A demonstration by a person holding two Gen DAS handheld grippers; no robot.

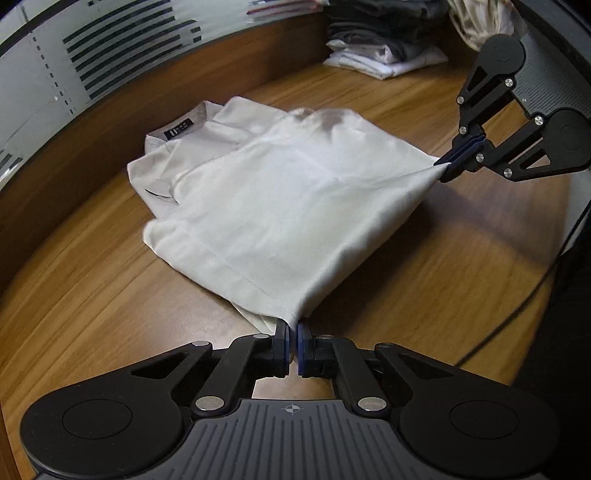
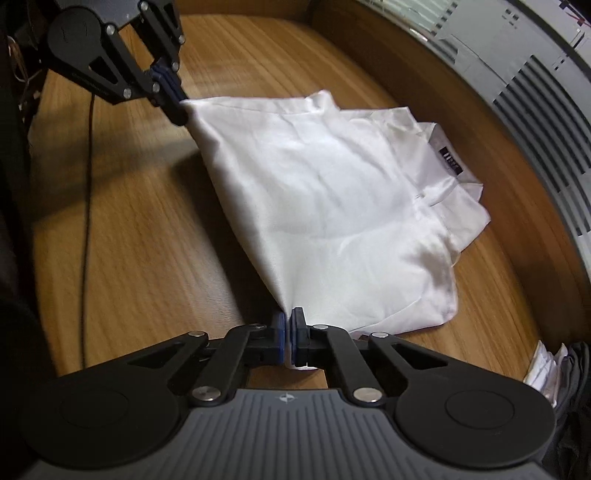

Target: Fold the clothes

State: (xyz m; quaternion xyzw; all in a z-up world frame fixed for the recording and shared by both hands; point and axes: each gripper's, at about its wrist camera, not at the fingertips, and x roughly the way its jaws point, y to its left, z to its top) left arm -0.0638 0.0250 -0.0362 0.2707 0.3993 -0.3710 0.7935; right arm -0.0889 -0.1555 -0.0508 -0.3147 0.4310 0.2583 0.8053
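A white collared shirt (image 1: 280,192) lies partly folded on the wooden table (image 1: 92,288), its collar with a dark label at the far end. My left gripper (image 1: 293,328) is shut on one bottom corner of the shirt, lifting the hem. In the same view my right gripper (image 1: 443,164) pinches the other bottom corner, held up off the table. In the right wrist view the shirt (image 2: 332,192) spreads ahead, with my right gripper (image 2: 288,319) shut on its near corner and my left gripper (image 2: 181,107) shut on the far corner. The fabric hangs taut between the two corners.
A stack of folded clothes (image 1: 388,48) sits at the far right of the table, with a crumpled beige garment (image 1: 480,22) beside it. A black cable (image 2: 88,184) runs across the table edge. A frosted glass wall (image 1: 92,55) borders the table.
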